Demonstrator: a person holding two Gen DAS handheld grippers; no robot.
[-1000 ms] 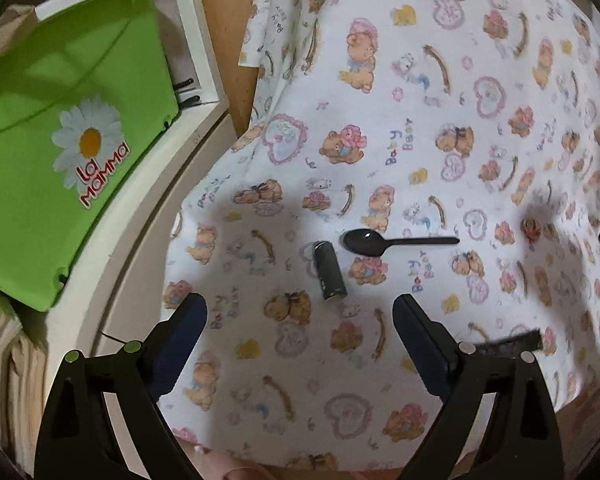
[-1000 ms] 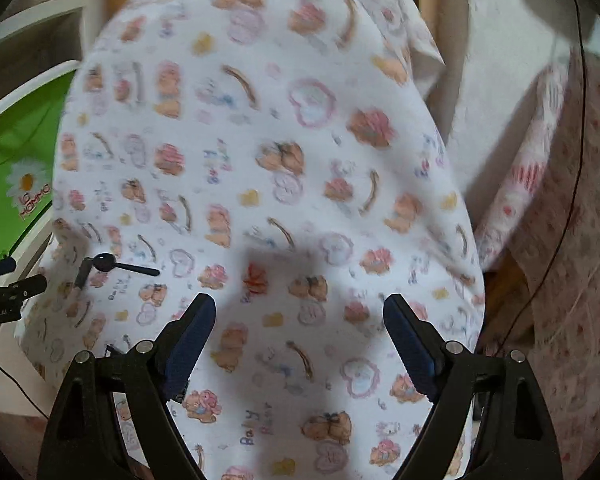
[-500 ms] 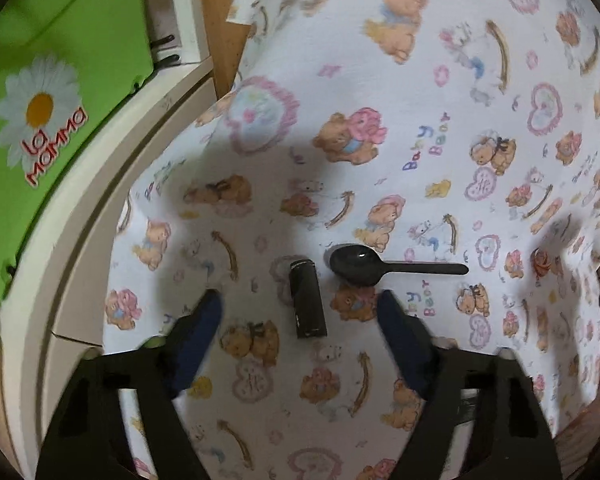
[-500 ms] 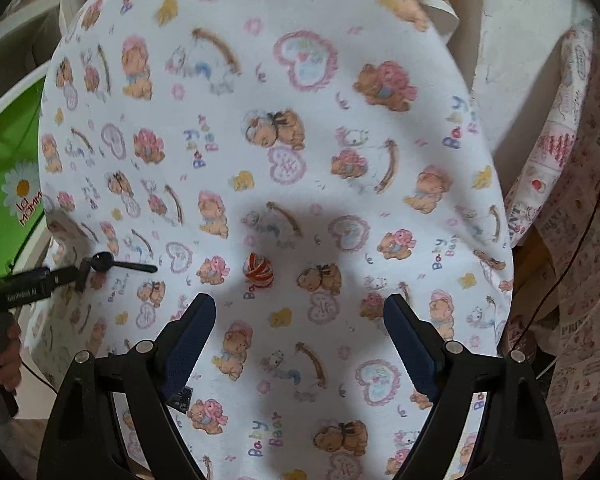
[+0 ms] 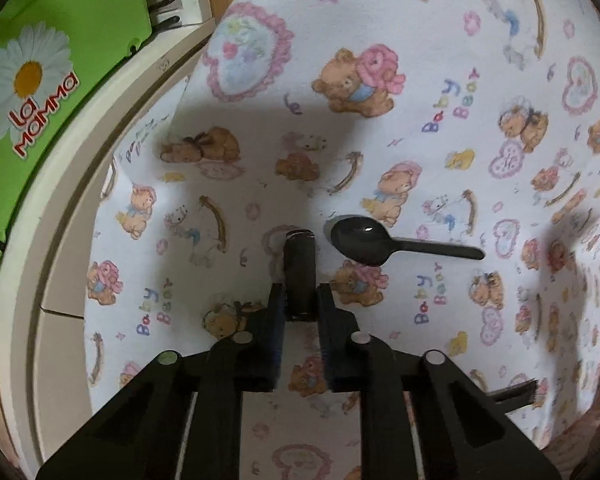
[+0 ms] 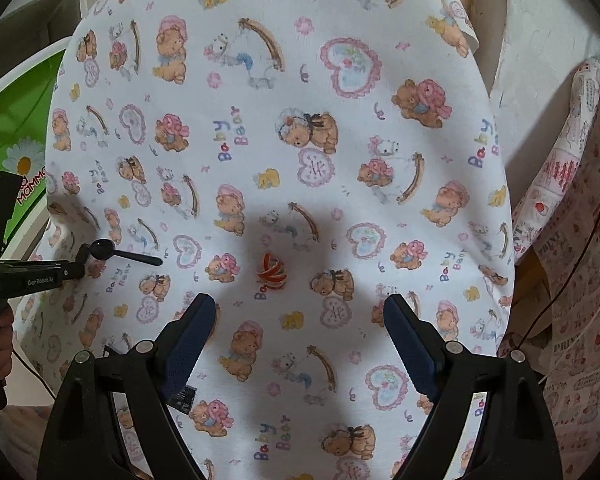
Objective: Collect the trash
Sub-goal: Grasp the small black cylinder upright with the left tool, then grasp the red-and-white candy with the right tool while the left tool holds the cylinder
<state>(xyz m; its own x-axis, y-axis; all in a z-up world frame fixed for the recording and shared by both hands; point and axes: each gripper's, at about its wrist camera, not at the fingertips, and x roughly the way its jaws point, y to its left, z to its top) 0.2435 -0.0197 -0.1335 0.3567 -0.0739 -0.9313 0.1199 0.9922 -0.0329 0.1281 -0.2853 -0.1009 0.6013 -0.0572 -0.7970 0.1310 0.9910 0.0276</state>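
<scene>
The left tongs (image 5: 300, 300) have just been closing and now pinch the near end of a small dark tube (image 5: 299, 270) that lies on the cloth-covered bench (image 5: 420, 80); whether it has left the cloth cannot be told. That makes one piece of trash gripped but not yet carried anywhere. Just beside the tube, to its right and apart from it, lies a black spoon (image 5: 380, 243), bowl toward the tube and handle pointing away, untouched. The right tongs (image 6: 296, 320) stand wide open and empty above the cloth, with a small red-and-white crumpled wrapper (image 6: 272, 272) lying just ahead of them, between the lines of the two fingers but not touched. So the tube, the spoon and the wrapper all remain to be collected, and the job looks to be near its start. A green bin (image 5: 60, 80) beside the bench bears a daisy and the words "la MaMMa". The cloth repeats "Baby Bear" among its teddies and hearts. In the right view the left tool's side reads "Gen Robot.AI".
</scene>
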